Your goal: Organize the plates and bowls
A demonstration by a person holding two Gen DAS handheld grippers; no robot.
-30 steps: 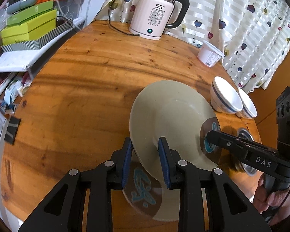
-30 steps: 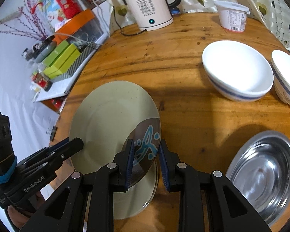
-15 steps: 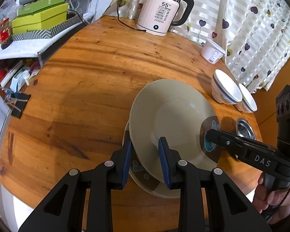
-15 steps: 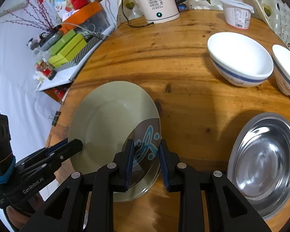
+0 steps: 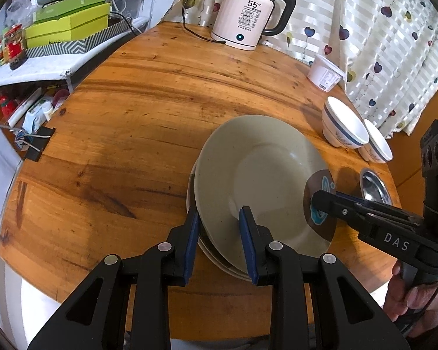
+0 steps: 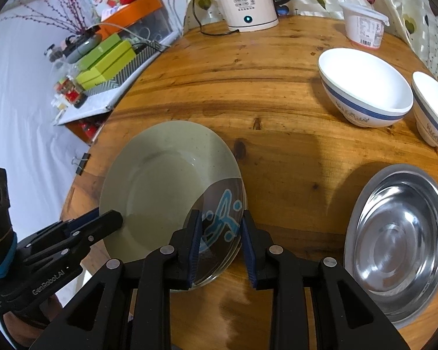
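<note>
1. The beige plate (image 5: 260, 175) looks like glazed ceramic: stiff, fairly heavy for a two-finger grip, smooth enough to slide between pads, and liable to chip or crack if set down hard. I judge the rim the only sensible place to grasp it, at two opposite edges so that it cannot tip.

2. That is how it is taken now. The left gripper (image 5: 219, 239) has its blue pads (image 5: 193, 233) narrowly parted with the near rim between them; whether they press on the rim or only straddle it, I cannot tell. The right gripper (image 6: 220, 242) stands the same way at the opposite rim, over the dark patch, and its grip is equally unclear.

3. The plate sits near the front edge of the wooden table (image 5: 160, 102), directly over a second plate (image 5: 207, 248) whose rim shows beneath it. It looks slightly tilted; whether it already rests fully on the lower one cannot be told.

4. It is round and shallow, a speckled grey-green with a wide flat rim and a sunken well. One edge carries a dark brown segment with a light blue painted motif (image 6: 222, 218).

5. To the right of the plate lie a steel dish (image 6: 400, 239) and two white bowls with blue bands (image 6: 365, 87), apart from it. The bowls look equally fragile; the dish is probably lighter and tougher.
</note>
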